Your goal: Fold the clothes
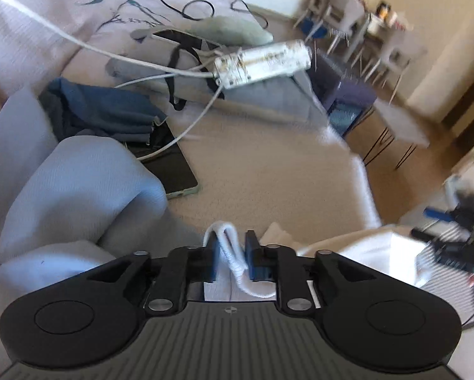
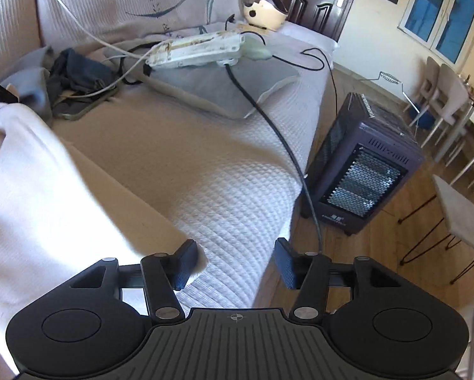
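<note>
My left gripper [image 1: 232, 256] is shut on a bunched edge of the white cloth [image 1: 363, 250], which trails off to the right and under the gripper. In the right wrist view the same white cloth [image 2: 24, 183] hangs stretched across the left side, its far corner held up at the top left by the other gripper [image 2: 1, 93]. My right gripper [image 2: 235, 264] is open, its left fingertip [image 2: 184, 264] just beside the cloth's lower corner, over the sofa's front edge. A light blue garment [image 1: 72, 196] lies bunched at the left of the sofa.
The beige quilted sofa [image 2: 180, 158] carries a grey cushion [image 2: 224, 85], a white power strip [image 2: 199, 47] with cables, a tablet [image 1: 173, 171] and a dark blue garment [image 1: 104, 110]. A heater [image 2: 360, 171] stands on the wood floor at right, with a small table [image 2: 461, 215] and chairs beyond.
</note>
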Tool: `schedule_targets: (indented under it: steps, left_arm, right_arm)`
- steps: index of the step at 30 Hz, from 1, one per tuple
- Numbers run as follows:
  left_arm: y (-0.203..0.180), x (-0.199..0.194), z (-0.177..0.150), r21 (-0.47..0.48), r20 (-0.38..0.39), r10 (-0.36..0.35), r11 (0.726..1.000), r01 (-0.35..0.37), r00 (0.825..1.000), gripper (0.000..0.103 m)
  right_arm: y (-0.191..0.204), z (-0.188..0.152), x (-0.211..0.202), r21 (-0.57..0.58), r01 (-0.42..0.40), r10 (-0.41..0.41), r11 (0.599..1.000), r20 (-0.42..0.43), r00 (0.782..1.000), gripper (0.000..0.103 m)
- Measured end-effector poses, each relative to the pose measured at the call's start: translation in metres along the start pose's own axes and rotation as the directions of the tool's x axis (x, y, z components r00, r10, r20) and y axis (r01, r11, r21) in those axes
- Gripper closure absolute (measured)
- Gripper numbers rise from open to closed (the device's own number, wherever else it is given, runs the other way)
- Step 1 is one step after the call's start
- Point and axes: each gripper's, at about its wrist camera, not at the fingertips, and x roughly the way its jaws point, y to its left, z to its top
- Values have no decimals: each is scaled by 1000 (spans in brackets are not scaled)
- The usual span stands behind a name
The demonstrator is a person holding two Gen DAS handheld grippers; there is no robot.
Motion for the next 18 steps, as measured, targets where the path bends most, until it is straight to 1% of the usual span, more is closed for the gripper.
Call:
schedule_targets:
  steps: [1,2,3,4,6,7,8,10,11,13,14,15,16,17,18]
  left_arm:
    - [6,-6,2,-28,31,17,999,-16,999,50]
    - [10,-13,3,-44,91,118,993,-114,989,41]
    - [14,-18,5,-56,128,241,970,-235,962,41]
    - [15,-19,5,-53,126,295,955,-291,947,43]
    - [13,-28,-1,-34,107,249,968,-247,963,43]
    - [8,-33,-6,-13,106,216,976,-216,971,42]
    - [0,-37,-14,27,101,198,979,-202,975,42]
    - [-16,-44,-29,99,88,181,977,-189,980,42]
    - [-24,-47,-38,129,82,168,976,-177,982,42]
    - [-40,-50,-55,156,78,105,981,-116,991,43]
    - [-48,-52,-63,169,75,73,982,-85,994,51]
    - [-56,-53,-72,185,71,43,981,-55,997,73]
    - [-68,-48,-78,231,58,26,972,-38,998,79]
    - [-80,-38,-86,286,50,33,957,-46,998,79]
    - [-85,-30,-92,314,64,77,945,-93,995,79]
  right_arm:
    - [-2,5,0,-9,-5,5,1000,14,1000,50]
    - [-5,8,-2,7,-12,12,1000,23,1000,50]
    - [-10,8,-2,51,15,-16,999,22,1000,50]
    - [-16,7,-2,94,43,-45,995,21,999,50]
    - [-28,4,-1,169,95,-97,981,6,995,50]
    - [-30,5,1,178,106,-107,978,-3,994,50]
    - [-27,1,-3,168,101,-102,981,-4,995,50]
    - [-5,-9,-15,111,35,-35,993,-2,999,50]
    - [7,-12,-22,82,17,-17,996,3,1000,50]
    - [32,-20,-35,24,-19,19,1000,10,1000,52]
    - [44,-23,-41,-5,-37,37,999,13,999,53]
    - [57,-27,-47,-35,-55,55,998,16,998,59]
    - [69,-29,-51,-55,-63,65,996,33,997,63]
    - [76,-31,-51,-45,-65,66,997,35,997,63]
    - [82,-32,-50,-36,-66,67,997,37,997,64]
